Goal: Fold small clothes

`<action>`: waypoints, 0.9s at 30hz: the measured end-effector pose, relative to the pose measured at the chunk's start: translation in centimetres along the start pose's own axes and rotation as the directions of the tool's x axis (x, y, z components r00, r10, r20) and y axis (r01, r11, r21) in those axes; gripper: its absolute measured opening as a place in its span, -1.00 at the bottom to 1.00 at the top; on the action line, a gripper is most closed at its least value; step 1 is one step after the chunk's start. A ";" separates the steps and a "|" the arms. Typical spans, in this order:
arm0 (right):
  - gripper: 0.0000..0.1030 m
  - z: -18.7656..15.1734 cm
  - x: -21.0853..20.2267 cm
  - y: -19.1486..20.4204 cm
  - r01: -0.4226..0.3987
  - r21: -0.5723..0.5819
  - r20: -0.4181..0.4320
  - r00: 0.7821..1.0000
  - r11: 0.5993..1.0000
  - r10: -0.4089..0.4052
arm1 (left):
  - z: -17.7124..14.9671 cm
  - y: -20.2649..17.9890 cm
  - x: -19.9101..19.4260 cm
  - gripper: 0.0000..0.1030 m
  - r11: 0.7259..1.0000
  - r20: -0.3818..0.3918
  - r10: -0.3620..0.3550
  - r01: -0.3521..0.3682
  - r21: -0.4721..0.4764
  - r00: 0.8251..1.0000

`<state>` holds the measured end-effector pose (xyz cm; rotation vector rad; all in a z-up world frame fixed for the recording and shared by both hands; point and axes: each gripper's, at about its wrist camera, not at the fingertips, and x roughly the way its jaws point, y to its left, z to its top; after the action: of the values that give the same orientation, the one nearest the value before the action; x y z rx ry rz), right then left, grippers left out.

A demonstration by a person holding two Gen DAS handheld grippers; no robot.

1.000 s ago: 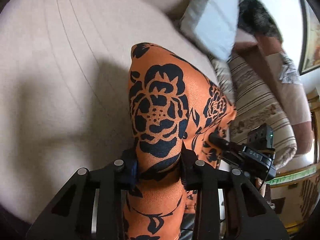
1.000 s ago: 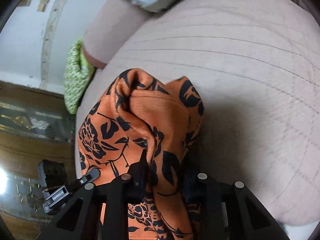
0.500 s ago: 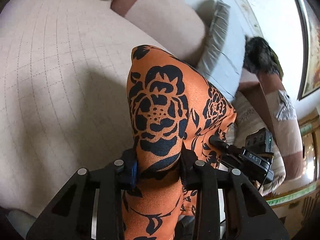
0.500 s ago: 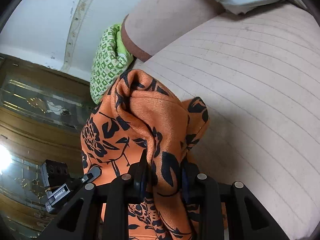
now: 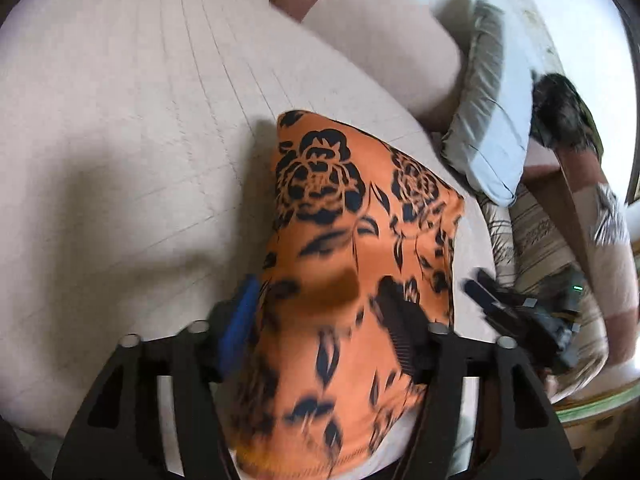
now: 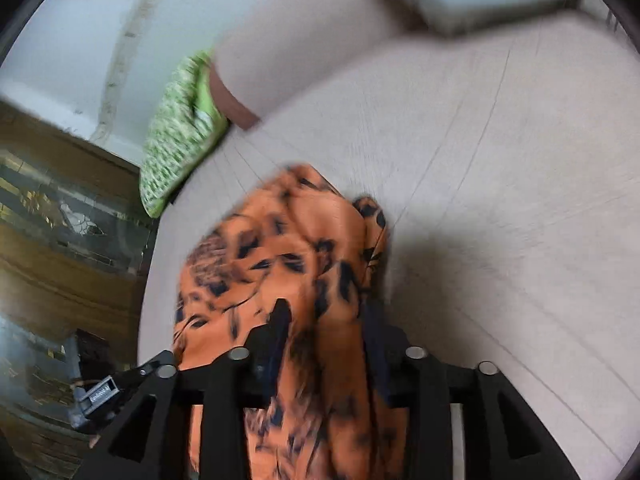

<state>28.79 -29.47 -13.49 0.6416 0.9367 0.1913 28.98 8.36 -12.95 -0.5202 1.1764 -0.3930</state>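
The orange cloth with black floral print [image 5: 340,240] lies on the beige quilted sofa cushion [image 5: 120,160], long axis running away from me. I angle both grippers downward over it — left gripper [image 5: 324,320] and right gripper [image 6: 324,332] — jaws opening, cloth between them, released.

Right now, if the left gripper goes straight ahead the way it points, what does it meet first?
Probably the orange floral garment, already between the opening jaws of the left gripper; beyond it, the beige sofa seat.
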 end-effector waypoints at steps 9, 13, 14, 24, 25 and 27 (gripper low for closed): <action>0.02 -10.2 -3.8 0.0 0.046 -0.015 -0.059 0.997 0.999 -0.047 | -7.5 0.3 -0.3 0.27 0.998 -0.049 0.037 -0.039 -0.039 0.998; -0.42 -11.5 -1.4 -0.1 0.050 0.004 -0.107 0.993 0.999 -0.049 | -8.5 -0.3 0.8 -0.10 0.990 -0.031 0.135 -0.136 -0.033 0.990; -0.46 -11.6 -1.2 -0.2 0.054 0.009 -0.115 0.992 0.999 -0.052 | -8.7 -0.7 0.9 -0.15 0.985 -0.024 0.171 -0.172 -0.015 0.985; -0.85 -13.3 -6.3 3.4 0.192 -0.072 -0.016 0.981 0.979 -0.193 | -11.5 -5.3 -0.3 -0.72 0.930 0.053 0.327 -0.331 0.162 0.944; -0.85 -13.3 -6.1 3.1 0.202 -0.067 -0.014 0.979 0.977 -0.203 | -11.6 -5.4 0.2 -0.72 0.927 0.053 0.334 -0.338 0.159 0.941; -0.85 -13.2 -4.2 1.5 0.244 -0.055 -0.036 0.969 0.968 -0.246 | -11.6 -4.7 1.3 -0.72 0.921 0.028 0.359 -0.358 0.152 0.933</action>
<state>15.97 -24.35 -15.28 0.4716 1.0401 0.0078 18.39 1.71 -14.63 -0.1611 1.2021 -0.1656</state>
